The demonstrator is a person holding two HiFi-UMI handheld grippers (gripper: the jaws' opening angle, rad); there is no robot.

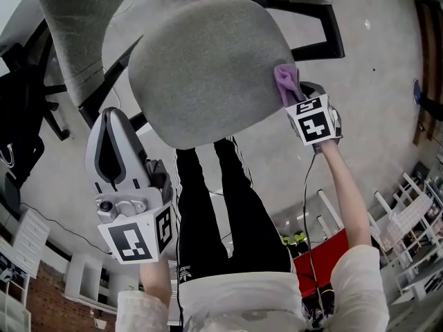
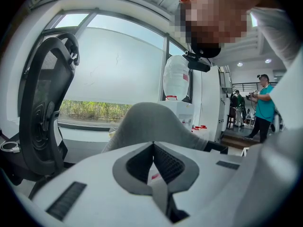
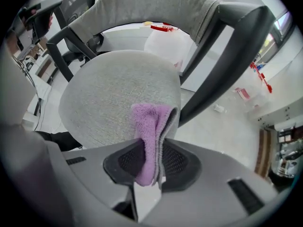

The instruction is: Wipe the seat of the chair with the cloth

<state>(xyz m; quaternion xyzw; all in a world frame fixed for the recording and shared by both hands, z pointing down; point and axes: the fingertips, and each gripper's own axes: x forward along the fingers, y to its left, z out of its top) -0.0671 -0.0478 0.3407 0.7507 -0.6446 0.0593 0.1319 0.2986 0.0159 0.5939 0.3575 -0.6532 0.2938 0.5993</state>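
The chair's grey fabric seat (image 1: 208, 68) fills the upper middle of the head view, with its grey backrest (image 1: 90, 19) at the upper left. A folded purple cloth (image 1: 287, 83) lies against the seat's right edge, held by my right gripper (image 1: 299, 97), which is shut on it. In the right gripper view the purple cloth (image 3: 150, 138) sticks out between the jaws over the seat (image 3: 113, 93). My left gripper (image 1: 114, 151) hangs left of the seat's front edge, off the chair, its jaws shut with nothing between them (image 2: 153, 161).
Black armrest bars (image 1: 315, 43) run along the chair's right side and another black bar (image 1: 104, 75) along the left. The person's black-trousered legs (image 1: 208, 213) stand just in front of the seat. White shelving (image 1: 408, 213) stands at the lower right, a black mesh chair (image 2: 45, 108) at left.
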